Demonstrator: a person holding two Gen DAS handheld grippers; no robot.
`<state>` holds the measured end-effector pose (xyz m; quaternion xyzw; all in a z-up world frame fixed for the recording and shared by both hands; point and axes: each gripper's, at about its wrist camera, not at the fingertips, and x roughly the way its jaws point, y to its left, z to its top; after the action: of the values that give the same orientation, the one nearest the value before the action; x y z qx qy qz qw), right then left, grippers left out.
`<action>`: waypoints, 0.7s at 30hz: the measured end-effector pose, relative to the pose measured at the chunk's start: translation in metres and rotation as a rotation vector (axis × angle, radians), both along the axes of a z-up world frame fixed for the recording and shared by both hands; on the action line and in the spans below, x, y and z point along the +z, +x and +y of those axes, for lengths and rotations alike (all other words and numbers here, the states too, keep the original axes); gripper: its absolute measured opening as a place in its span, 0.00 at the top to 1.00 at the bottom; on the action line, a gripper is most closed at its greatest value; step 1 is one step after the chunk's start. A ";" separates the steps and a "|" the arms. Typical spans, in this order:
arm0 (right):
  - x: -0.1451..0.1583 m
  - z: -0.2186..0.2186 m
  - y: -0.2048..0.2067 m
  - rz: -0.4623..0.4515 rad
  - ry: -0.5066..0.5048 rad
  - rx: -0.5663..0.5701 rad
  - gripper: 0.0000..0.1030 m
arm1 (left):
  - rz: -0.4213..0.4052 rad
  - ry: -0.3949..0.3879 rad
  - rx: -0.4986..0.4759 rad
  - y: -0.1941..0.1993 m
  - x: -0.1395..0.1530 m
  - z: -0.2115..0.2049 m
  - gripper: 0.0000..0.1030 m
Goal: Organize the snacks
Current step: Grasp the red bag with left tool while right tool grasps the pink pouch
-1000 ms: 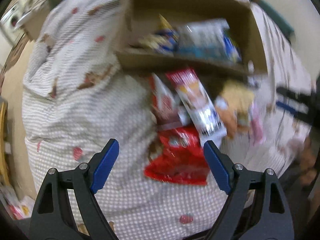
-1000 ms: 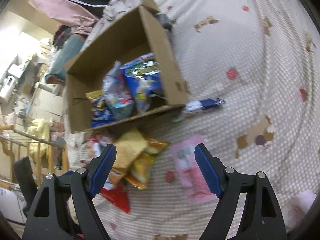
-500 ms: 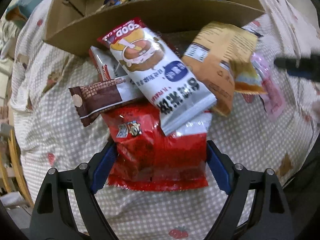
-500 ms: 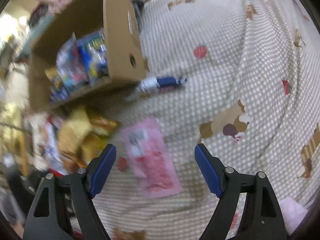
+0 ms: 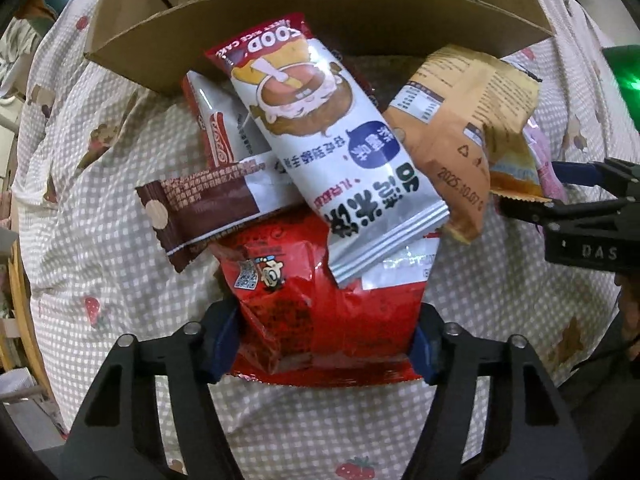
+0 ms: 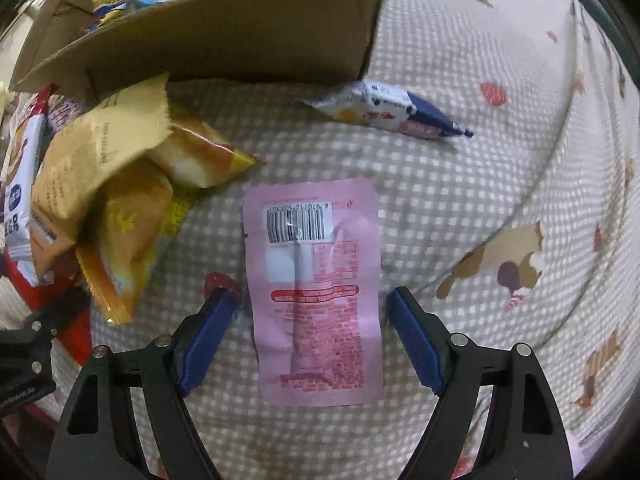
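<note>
Left gripper (image 5: 320, 340) spread wide, fingers flanking the lower end of the red snack bag (image 5: 320, 300), pads at or near its edges; grip not closed. Stacked on the bag's far end: white rice-cake packet (image 5: 332, 152), brown wafer bar (image 5: 204, 208), tan packet (image 5: 452, 136). Cardboard box (image 5: 320, 20) sits beyond the pile, already holding snacks. Right gripper (image 6: 310, 336) also wide, straddling the flat pink sachet (image 6: 316, 292) without contact; blue-white packet (image 6: 392, 110) lies ahead of it, near the box corner. Risks: lifting the red bag likely drags or tips the packets overlapping it; slick foil may slip from a shallow pinch. The sachet lies flush on soft checked bedding (image 6: 480, 200), so closing fingers may catch cloth instead.
</note>
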<state>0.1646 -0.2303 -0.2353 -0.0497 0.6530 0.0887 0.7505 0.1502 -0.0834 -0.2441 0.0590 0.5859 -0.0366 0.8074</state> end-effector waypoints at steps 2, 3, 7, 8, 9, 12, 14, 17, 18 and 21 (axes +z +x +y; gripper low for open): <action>-0.003 -0.004 0.003 0.008 0.015 -0.010 0.21 | -0.001 -0.001 -0.003 0.001 0.002 0.001 0.43; -0.004 -0.005 0.004 0.008 0.012 -0.007 0.24 | -0.002 -0.004 -0.003 -0.002 0.007 -0.006 0.45; -0.001 0.002 0.004 -0.015 -0.007 0.024 0.43 | -0.009 -0.013 -0.014 -0.006 0.022 -0.005 0.52; 0.000 0.001 0.004 -0.018 -0.006 0.028 0.45 | -0.011 -0.017 -0.012 -0.006 0.025 -0.004 0.53; 0.000 0.003 0.002 -0.018 -0.003 0.027 0.46 | -0.011 -0.021 -0.010 -0.007 0.026 -0.004 0.53; 0.006 -0.002 0.002 -0.023 0.028 0.004 0.58 | -0.008 -0.037 -0.009 -0.009 0.033 0.000 0.58; 0.013 -0.013 0.001 -0.022 0.060 -0.025 0.62 | -0.013 -0.049 0.000 -0.016 0.041 0.006 0.58; 0.017 -0.021 -0.001 -0.019 0.100 -0.045 0.67 | -0.019 -0.066 0.006 -0.022 0.049 0.011 0.59; 0.018 -0.022 -0.002 -0.020 0.106 -0.046 0.67 | -0.018 -0.070 0.003 -0.024 0.051 0.013 0.59; 0.023 -0.028 -0.005 -0.032 0.127 -0.057 0.68 | -0.025 -0.083 0.010 -0.033 0.057 0.017 0.59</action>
<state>0.1592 -0.2583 -0.2120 0.0155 0.6352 0.1078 0.7646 0.1173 -0.0661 -0.1871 0.0231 0.5739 -0.0563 0.8167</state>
